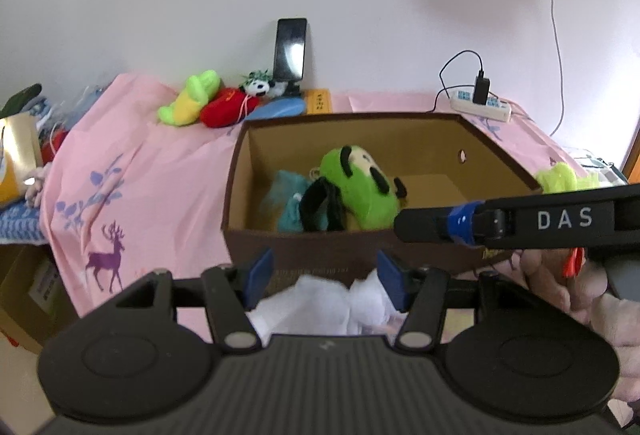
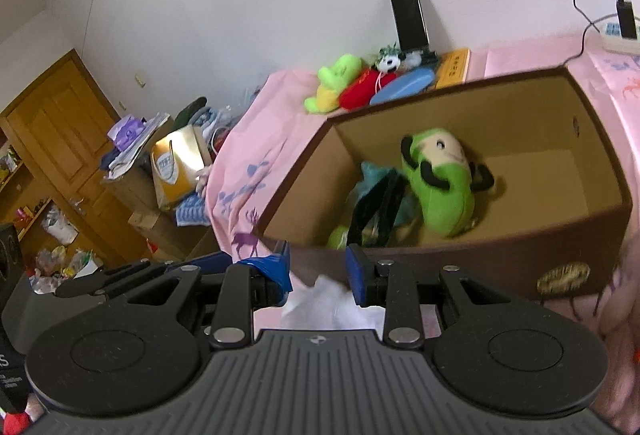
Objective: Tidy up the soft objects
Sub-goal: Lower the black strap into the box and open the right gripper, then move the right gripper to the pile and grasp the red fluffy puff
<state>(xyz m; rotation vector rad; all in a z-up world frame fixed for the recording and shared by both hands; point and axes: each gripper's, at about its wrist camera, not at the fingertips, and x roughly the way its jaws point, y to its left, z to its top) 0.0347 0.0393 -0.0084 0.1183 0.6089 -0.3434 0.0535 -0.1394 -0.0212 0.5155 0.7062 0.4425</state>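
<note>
On the pink cloth (image 1: 132, 139), near its front edge, sits the open cardboard box (image 1: 496, 151), and both grippers hover just in front of its near wall. Left gripper (image 1: 324, 279) has its blue pads spread around a crumpled white soft thing (image 1: 320, 307) — the pads seem to press its sides. Right gripper (image 2: 318, 269) is narrower, pinching the same white bundle (image 2: 328, 301) from the other side. From the left view, the right gripper's black finger (image 1: 436, 225) crosses in front of the box's near right corner, with a hand (image 1: 560, 283) beneath it. Inside the box, toward its left end, a green plush toy (image 1: 364, 187) leans over a teal fuzzy one (image 1: 286, 195) and something black (image 1: 320, 207). Back by the wall, at the cloth's far edge, a yellow-green plush (image 1: 192, 99), a red plush (image 1: 224, 109) and a little panda (image 1: 258, 85) huddle below a propped phone (image 1: 290, 49). A power strip (image 1: 482, 107) lies at the far right corner.
</note>
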